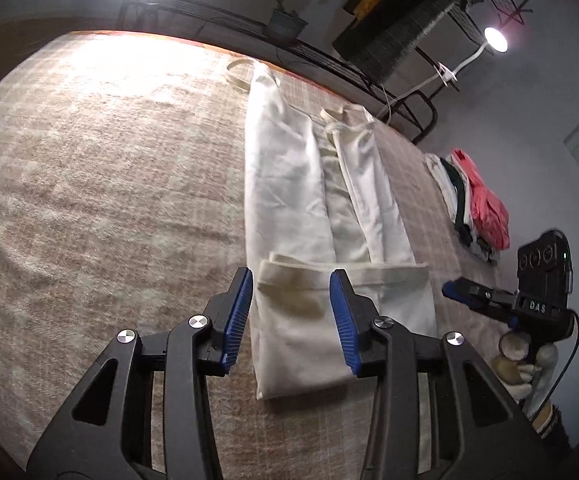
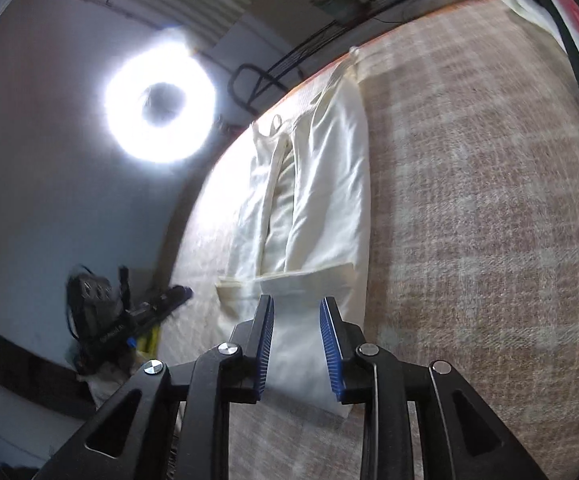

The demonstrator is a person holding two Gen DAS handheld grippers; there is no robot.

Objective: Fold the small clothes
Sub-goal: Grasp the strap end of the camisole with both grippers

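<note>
Both wrist views look low and close along the cream garment (image 1: 321, 208); each shows it.

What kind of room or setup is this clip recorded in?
Probably a home room rigged for recording. A cream garment lies on a table covered with a plaid cloth. A ring light shines over it, a stack of folded clothes waits at the edge, and metal shelving stands behind.

A cream garment (image 1: 289, 208) of smooth, matt woven cloth is seen on a rough, nubby beige plaid cloth (image 1: 109, 184). Matt black plastic, ribbed blue pads (image 1: 241, 312) and shiny metal rivets (image 1: 199, 322) are shown on the left gripper (image 1: 291, 312).
</note>
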